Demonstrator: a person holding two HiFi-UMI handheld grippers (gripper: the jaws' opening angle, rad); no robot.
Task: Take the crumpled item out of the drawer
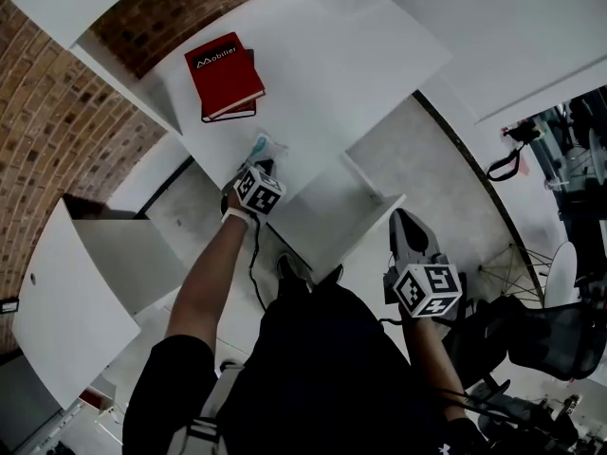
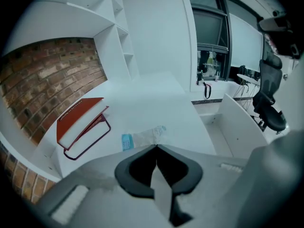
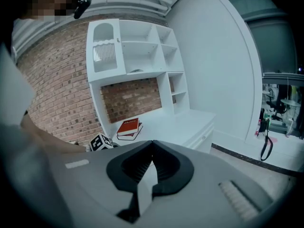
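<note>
Jaws of the left gripper [image 2: 156,147] are pressing together, and their tips are meeting at the near edge of the crumpled item [image 2: 142,137], a clear wrapper with a small blue label. They appear to be pinching that edge, though the gripper body is hiding the exact contact. The crumpled item is lying on the white desk [image 2: 156,99], out of the drawer [image 2: 237,120], which is standing open at 4 o'clock from it in the left gripper view.

In the head view the left gripper [image 1: 265,166] is reaching over the front edge of the desk [image 1: 322,74], with the crumpled item [image 1: 262,147] touching its tips at 12 o'clock. 2 red books [image 1: 223,69] are sitting stacked on the desk at 11 o'clock from the item, well apart from it. The open drawer [image 1: 375,186] is sticking out at 4 o'clock from the left gripper.

The right gripper [image 1: 404,216] is hanging beside the drawer's outer corner, at 3 o'clock from the left one. In its own view the right gripper [image 3: 152,145] is showing both jaws closed on each other with nothing between them, and it is pointing toward the desk [image 3: 180,122], where the books [image 3: 129,126] are showing at 11 o'clock from its tips.
</note>
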